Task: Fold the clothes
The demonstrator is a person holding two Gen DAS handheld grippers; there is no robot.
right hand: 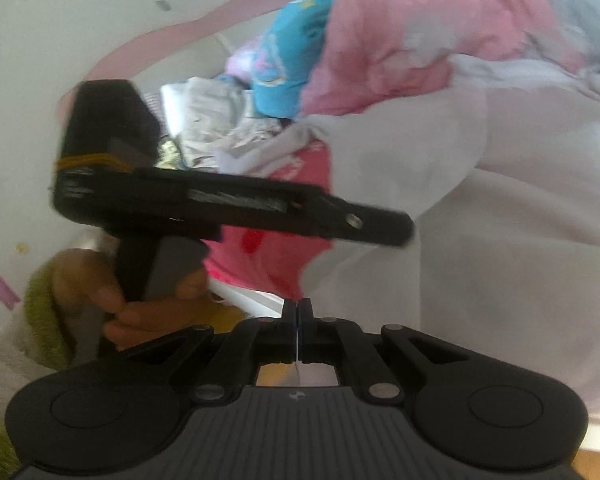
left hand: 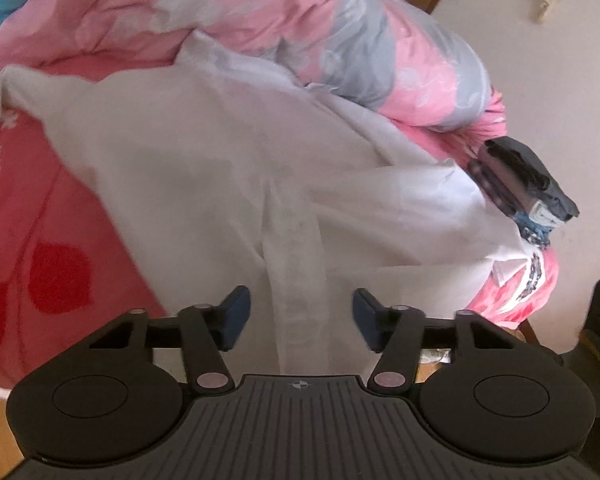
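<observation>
A pink bed sheet (left hand: pixel 28 216) with red blotches covers the bed, a rumpled pink-and-grey quilt (left hand: pixel 340 40) heaped at 12 o'clock. The white shirt (left hand: pixel 204 160) lies spread across it, soft and creased. The left gripper (left hand: pixel 298 316) stands half open, its 2 blue pads (left hand: pixel 232 316) straddling the button placket without pressing it. The right gripper (right hand: pixel 297 312) is clenched on a thin edge of white fabric.
</observation>
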